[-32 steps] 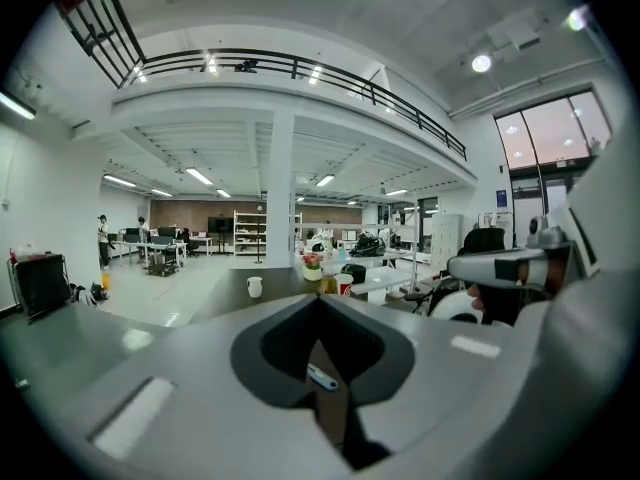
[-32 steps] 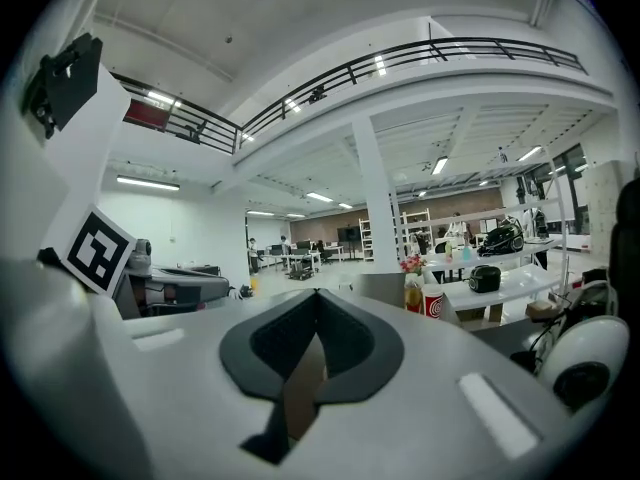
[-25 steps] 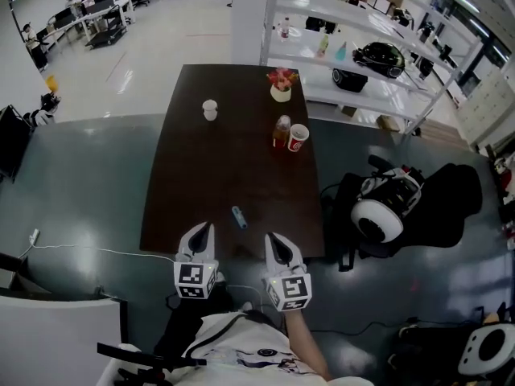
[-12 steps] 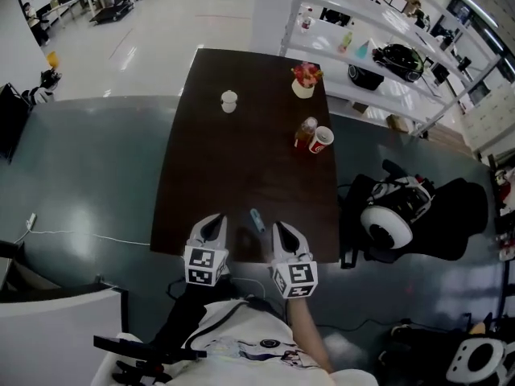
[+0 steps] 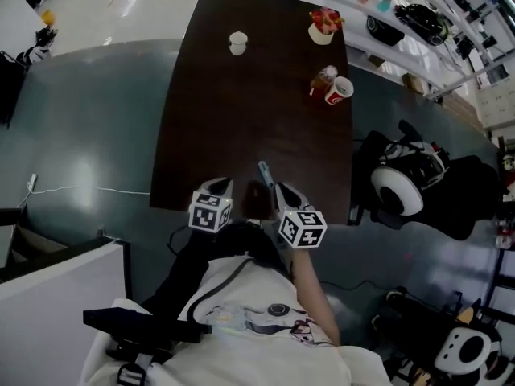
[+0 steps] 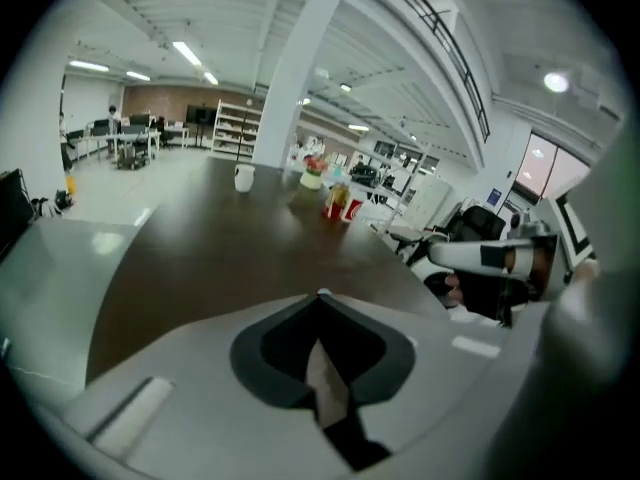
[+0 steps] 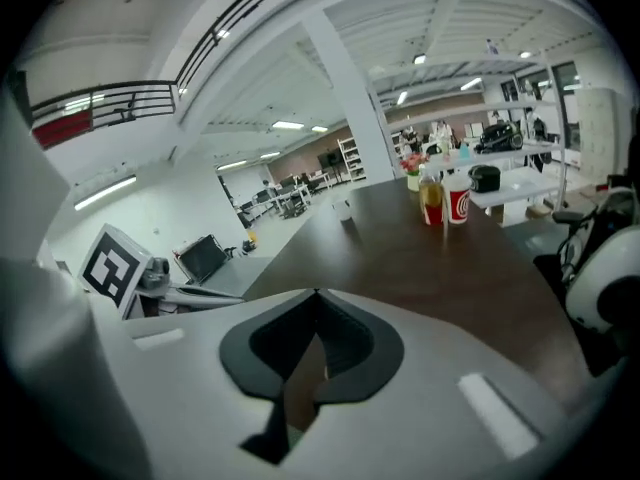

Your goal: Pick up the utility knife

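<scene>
Left gripper (image 5: 220, 185) and right gripper (image 5: 285, 190) tilt downward, side by side, at the tabletop's (image 5: 241, 111) near edge, lower centre. Both sets of jaws are closed and empty; the utility knife (image 5: 263, 171) lies between them

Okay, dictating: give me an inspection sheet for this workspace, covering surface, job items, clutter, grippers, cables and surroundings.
Surface: dark brown table, glossy top.
Job's things: utility knife lies flat near the table's near edge, between the two grippers, not held.
Clutter: white cup, flower pot, bottle and red cup, all at the far end.
Grippers: left gripper and right gripper both shut with nothing between the jaws, at the near edge.
Cables: white cable on the floor left of the table.
Surroundings: black chair carrying a round white and black object, right of the table; white shelves beyond.
</scene>
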A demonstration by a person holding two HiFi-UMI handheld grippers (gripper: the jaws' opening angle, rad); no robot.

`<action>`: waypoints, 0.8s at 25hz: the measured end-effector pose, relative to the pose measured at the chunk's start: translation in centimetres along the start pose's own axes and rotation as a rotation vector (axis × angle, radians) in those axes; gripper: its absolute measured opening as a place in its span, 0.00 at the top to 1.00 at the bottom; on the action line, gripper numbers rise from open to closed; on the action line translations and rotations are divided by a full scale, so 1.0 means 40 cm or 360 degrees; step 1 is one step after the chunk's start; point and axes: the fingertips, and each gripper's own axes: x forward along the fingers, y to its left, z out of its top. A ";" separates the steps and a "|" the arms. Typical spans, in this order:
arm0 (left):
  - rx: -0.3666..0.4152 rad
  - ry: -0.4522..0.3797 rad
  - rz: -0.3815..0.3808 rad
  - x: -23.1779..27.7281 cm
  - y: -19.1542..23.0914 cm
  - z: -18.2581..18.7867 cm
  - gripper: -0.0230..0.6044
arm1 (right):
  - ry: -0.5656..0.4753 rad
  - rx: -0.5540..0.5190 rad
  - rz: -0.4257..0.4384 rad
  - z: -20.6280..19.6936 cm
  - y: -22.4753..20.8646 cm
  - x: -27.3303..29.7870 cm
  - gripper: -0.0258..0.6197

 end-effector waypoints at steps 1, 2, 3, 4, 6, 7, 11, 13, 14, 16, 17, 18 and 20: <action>-0.0022 0.0076 -0.0011 0.018 0.003 -0.021 0.97 | 0.0035 0.0032 0.0018 -0.012 -0.011 0.014 0.96; -0.0044 0.0142 -0.0018 0.032 0.005 -0.043 0.97 | 0.0070 0.0064 0.0029 -0.027 -0.022 0.025 0.96; -0.0068 0.0196 -0.0018 0.041 0.007 -0.066 0.97 | 0.0106 0.0096 0.0034 -0.043 -0.032 0.033 0.96; -0.0092 0.0236 -0.0012 0.047 0.009 -0.087 0.97 | 0.0138 0.0124 0.0037 -0.059 -0.040 0.039 0.96; -0.0124 0.0287 0.0008 0.048 0.015 -0.121 0.97 | 0.0190 0.0160 0.0050 -0.084 -0.044 0.044 0.96; -0.0132 0.0304 0.0016 0.047 0.018 -0.132 0.97 | 0.0210 0.0165 0.0057 -0.093 -0.045 0.046 0.96; -0.0153 0.0326 0.0020 0.058 0.023 -0.159 0.97 | 0.0292 0.0171 0.0050 -0.127 -0.070 0.069 0.96; -0.0165 0.0336 0.0019 0.055 0.027 -0.178 0.97 | 0.0347 0.0168 0.0035 -0.149 -0.081 0.082 0.96; -0.0173 0.0345 0.0025 0.051 0.030 -0.188 0.97 | 0.0374 0.0161 0.0031 -0.160 -0.085 0.090 0.96; -0.0190 0.0352 0.0041 0.043 0.037 -0.204 0.97 | 0.0423 0.0142 0.0040 -0.178 -0.090 0.111 0.92; -0.0199 0.0350 0.0046 0.041 0.038 -0.210 0.97 | 0.0447 0.0133 0.0048 -0.187 -0.093 0.124 0.90; -0.0206 0.0349 0.0049 0.042 0.038 -0.216 0.97 | 0.0474 0.0123 0.0053 -0.198 -0.098 0.137 0.90; -0.0214 0.0347 0.0050 0.049 0.035 -0.224 0.97 | 0.0539 0.0094 0.0053 -0.222 -0.116 0.167 0.88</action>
